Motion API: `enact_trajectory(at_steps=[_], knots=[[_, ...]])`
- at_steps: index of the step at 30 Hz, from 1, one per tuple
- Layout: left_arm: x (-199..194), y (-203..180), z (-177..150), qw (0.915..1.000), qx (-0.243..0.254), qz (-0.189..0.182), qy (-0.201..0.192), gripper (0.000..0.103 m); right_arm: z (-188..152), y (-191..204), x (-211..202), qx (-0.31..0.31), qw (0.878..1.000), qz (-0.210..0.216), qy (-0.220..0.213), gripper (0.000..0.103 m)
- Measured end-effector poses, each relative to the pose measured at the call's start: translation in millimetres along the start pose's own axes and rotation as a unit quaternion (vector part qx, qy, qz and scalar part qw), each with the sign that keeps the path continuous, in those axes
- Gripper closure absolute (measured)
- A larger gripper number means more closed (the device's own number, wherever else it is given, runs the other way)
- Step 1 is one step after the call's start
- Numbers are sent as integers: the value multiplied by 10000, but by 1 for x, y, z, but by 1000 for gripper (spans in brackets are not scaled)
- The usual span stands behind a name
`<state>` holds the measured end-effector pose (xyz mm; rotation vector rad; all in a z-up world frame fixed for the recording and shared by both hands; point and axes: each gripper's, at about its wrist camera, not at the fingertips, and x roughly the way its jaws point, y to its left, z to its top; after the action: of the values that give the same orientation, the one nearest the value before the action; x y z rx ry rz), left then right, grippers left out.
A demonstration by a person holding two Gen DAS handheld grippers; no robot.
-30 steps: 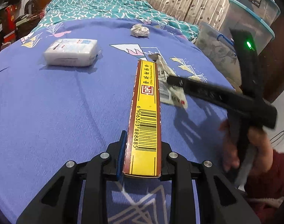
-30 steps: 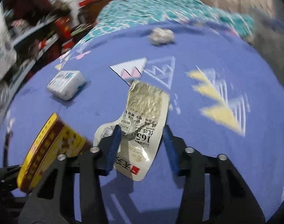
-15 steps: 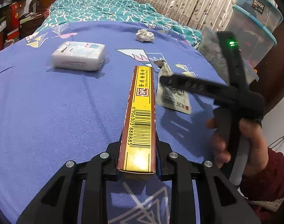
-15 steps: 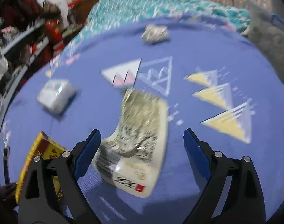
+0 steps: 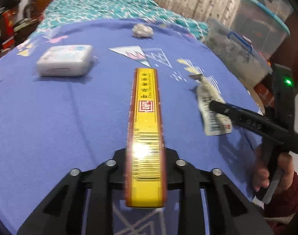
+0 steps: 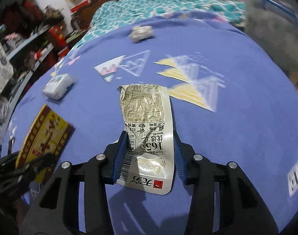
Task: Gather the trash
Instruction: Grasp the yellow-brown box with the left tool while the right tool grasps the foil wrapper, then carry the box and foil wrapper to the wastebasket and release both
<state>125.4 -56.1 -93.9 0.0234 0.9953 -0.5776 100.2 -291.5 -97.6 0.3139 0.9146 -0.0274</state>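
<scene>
Blurred barcode digits on the yellow box [image 5: 145, 137]

glossy foil wrapper [image 6: 149, 133], glossy cardboard box [image 5: 146, 121], matt cloth bedsheet [image 5: 61, 113].

Right tongs [image 6: 150, 156] reclosed on wrapper [image 6: 147, 129], lifted off bedspread [image 6: 237, 137].

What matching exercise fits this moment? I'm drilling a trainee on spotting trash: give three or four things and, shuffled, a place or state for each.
Things:
1. box
2. wrapper
3. paper ball
4. tissue pack

Places or states:
A. lying far back on the bedspread
B. between the right gripper's fingers
C. lying left of the box
D. clamped edge-up in the left gripper

Pairs: 1-D, 2-B, 3-A, 4-C
</scene>
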Motion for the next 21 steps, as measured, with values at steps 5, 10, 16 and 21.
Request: enact_trajectory(at_steps=[5,10,16,21], knots=[[9,-27,6,9993,276,-224,89,82,-16,-52,-29,659,9976,-83,-204,56],[21,-71,19,9958,706,-557,144,82,-21,-91,-50,1130,9923,-134,-487,56],[47,-126,37,9890,1156,-866,303,82,-26,-137,-65,1593,9840,-227,-758,56],[75,-190,61,9792,1632,-1116,458,82,-29,-187,-84,2036,9726,-363,-1062,56]])
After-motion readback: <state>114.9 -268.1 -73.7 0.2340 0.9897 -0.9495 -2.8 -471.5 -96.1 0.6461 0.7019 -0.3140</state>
